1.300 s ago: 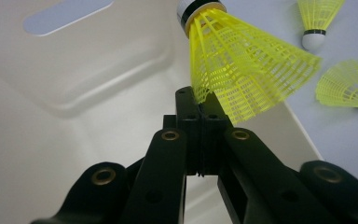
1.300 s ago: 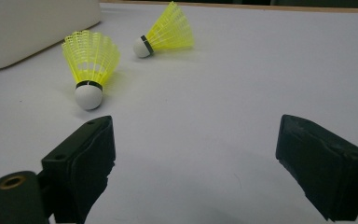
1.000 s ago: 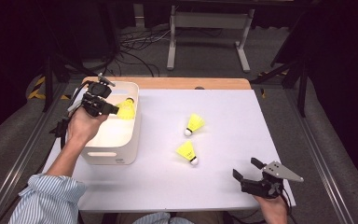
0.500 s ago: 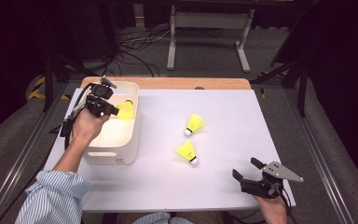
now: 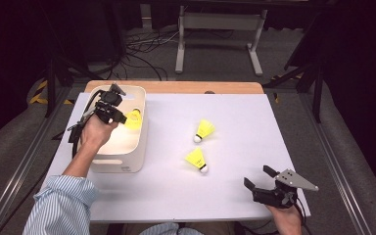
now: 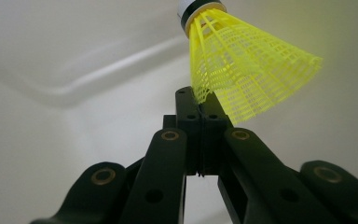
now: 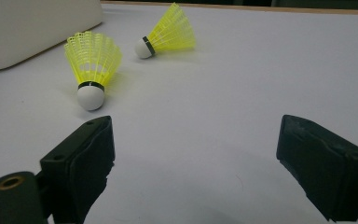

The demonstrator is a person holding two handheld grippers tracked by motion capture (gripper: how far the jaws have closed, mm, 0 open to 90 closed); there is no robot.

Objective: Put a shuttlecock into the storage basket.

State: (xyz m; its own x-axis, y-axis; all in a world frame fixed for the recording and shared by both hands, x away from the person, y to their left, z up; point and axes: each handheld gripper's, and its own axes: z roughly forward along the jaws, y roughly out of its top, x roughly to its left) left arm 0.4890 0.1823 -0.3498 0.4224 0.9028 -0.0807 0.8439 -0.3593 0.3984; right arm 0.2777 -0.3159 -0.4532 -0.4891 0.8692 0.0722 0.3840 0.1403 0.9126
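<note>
Jaws of the left gripper (image 6: 199, 105) pinched the yellow shuttlecock (image 6: 247, 74) by its skirt edge, visible close-up in its own view; from above, it had sunk lower into the white bin (image 5: 122, 164). Right gripper (image 7: 196, 163) rested wide open, empty, near two loose shuttlecocks (image 7: 92, 63).
</note>
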